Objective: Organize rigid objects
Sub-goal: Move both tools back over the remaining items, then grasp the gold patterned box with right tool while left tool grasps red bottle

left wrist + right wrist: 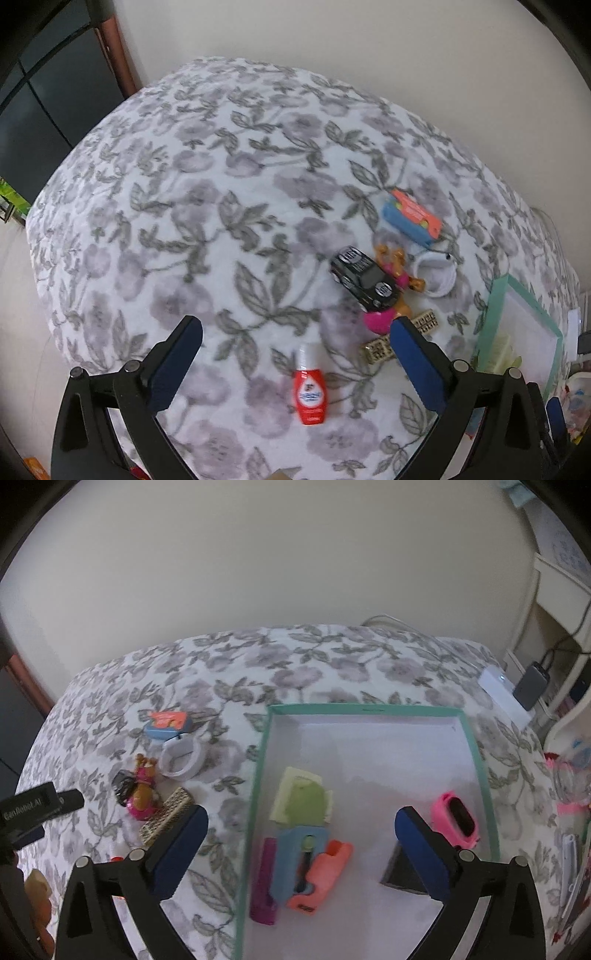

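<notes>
Lying: small red bottle (309, 391) flat on the floral bedspread (192, 206), white cap away from the camera.
Handling: probably light, stiff, slick plastic; grip across the body.
Left gripper (295, 349): jaws wide, straddling the bottle, nothing held.
Right gripper (301, 836): jaws wide, empty, over the teal-rimmed box (369, 709).

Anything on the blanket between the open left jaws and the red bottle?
No. In the left wrist view the red bottle lies between the left gripper's open jaws, only bare floral blanket around it.
</notes>
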`<state>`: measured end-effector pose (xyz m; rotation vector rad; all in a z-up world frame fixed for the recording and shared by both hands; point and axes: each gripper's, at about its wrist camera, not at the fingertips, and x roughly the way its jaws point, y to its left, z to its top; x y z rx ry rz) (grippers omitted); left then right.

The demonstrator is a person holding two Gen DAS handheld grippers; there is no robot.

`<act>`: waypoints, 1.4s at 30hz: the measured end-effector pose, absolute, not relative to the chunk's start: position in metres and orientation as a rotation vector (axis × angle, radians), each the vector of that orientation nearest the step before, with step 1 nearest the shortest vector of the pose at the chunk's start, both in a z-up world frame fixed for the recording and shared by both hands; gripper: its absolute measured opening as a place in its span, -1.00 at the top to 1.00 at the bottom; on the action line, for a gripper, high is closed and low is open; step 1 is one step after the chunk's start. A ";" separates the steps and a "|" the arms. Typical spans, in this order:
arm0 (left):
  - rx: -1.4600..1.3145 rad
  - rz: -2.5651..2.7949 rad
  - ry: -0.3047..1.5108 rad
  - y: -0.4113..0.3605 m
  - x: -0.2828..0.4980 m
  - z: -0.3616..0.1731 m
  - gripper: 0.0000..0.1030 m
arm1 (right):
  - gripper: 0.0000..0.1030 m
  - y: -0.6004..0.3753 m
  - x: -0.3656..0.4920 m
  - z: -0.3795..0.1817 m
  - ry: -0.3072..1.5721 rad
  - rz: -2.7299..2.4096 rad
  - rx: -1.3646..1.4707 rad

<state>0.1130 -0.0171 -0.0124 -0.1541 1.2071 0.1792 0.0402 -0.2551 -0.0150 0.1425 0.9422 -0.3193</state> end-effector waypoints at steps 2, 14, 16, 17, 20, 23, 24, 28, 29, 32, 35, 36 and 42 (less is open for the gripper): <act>-0.145 0.185 1.202 -0.009 0.113 -0.009 -0.97 | -0.99 -0.244 0.043 -0.014 0.942 -0.280 0.141; -0.131 0.218 1.282 0.017 0.112 -0.028 -0.97 | -0.99 -0.188 0.061 -0.035 1.003 -0.150 0.069; -0.119 0.204 1.325 0.011 0.113 -0.040 -0.97 | -0.99 -0.186 0.062 -0.042 1.021 -0.142 0.067; -0.107 0.197 1.337 0.008 0.112 -0.044 -0.97 | -0.99 -0.186 0.063 -0.044 1.029 -0.143 0.065; -0.087 0.180 1.385 0.000 0.112 -0.058 -0.97 | -0.99 -0.187 0.063 -0.049 1.044 -0.149 0.062; -0.093 0.152 1.418 -0.007 0.110 -0.066 -0.96 | -0.98 -0.190 0.063 -0.051 1.045 -0.163 0.065; -0.092 0.145 1.423 -0.008 0.110 -0.068 -0.96 | -0.98 -0.192 0.064 -0.051 1.044 -0.169 0.068; -0.126 0.100 1.466 -0.016 0.107 -0.077 -0.94 | -0.98 -0.202 0.063 -0.052 1.047 -0.191 0.099; -0.132 0.088 1.477 -0.018 0.107 -0.079 -0.87 | -0.98 -0.204 0.062 -0.051 1.048 -0.198 0.108; -0.101 0.077 1.490 -0.026 0.105 -0.083 -0.46 | -0.98 -0.212 0.062 -0.050 1.043 -0.211 0.138; -0.095 0.060 1.502 -0.033 0.099 -0.088 -0.33 | -0.98 -0.216 0.061 -0.049 1.040 -0.224 0.154; -0.091 0.053 1.503 -0.036 0.098 -0.089 -0.27 | -0.98 -0.217 0.061 -0.049 1.039 -0.225 0.159; -0.097 0.021 1.526 -0.047 0.092 -0.094 0.02 | -0.98 -0.212 0.063 -0.049 1.035 -0.214 0.154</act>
